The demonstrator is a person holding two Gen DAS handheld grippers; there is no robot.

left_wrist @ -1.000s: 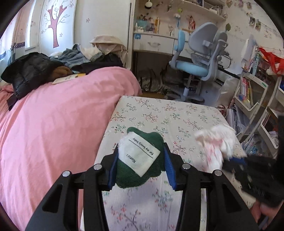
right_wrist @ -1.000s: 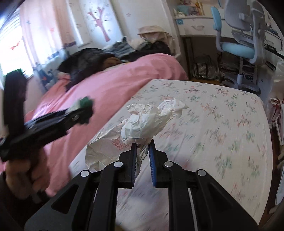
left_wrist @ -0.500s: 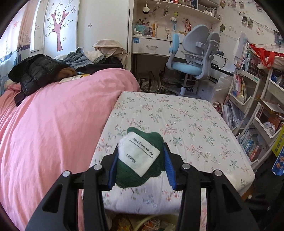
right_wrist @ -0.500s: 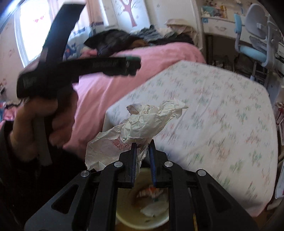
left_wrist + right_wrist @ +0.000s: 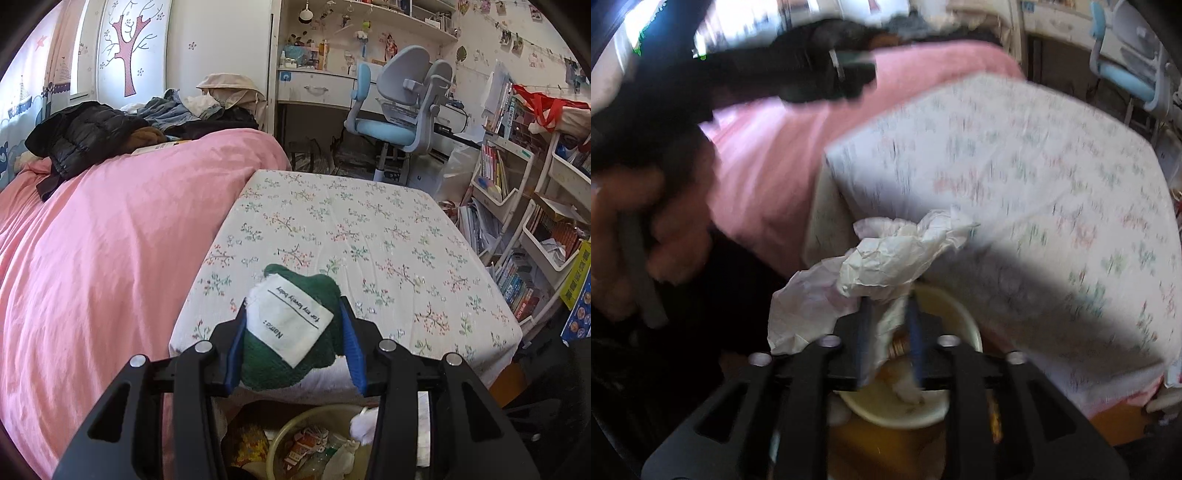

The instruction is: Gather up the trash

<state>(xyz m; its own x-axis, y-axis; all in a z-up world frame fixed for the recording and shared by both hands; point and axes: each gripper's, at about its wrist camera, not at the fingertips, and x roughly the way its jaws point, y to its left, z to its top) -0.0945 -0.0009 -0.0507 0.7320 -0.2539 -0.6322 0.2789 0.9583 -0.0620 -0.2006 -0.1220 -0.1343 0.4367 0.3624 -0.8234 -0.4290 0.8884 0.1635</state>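
My left gripper (image 5: 293, 314) is shut on a green cloth wad with a white "Name:" label (image 5: 291, 332), held over the near edge of the floral table (image 5: 351, 229). Below it stands a pale round trash bin (image 5: 314, 443) with wrappers inside. My right gripper (image 5: 888, 295) is shut on a crumpled white paper (image 5: 886, 262) and holds it right above the same bin (image 5: 908, 410). The left gripper's body (image 5: 812, 81) shows blurred at the upper left of the right wrist view.
A pink bed (image 5: 110, 240) with piled clothes (image 5: 92, 136) lies to the left of the table. A blue desk chair (image 5: 399, 122) and a desk stand behind. Full book racks (image 5: 517, 221) line the right side.
Both grippers have pulled back from over the table to its near edge, still holding their loads. The right gripper has dropped down above the bin, which has come into view.
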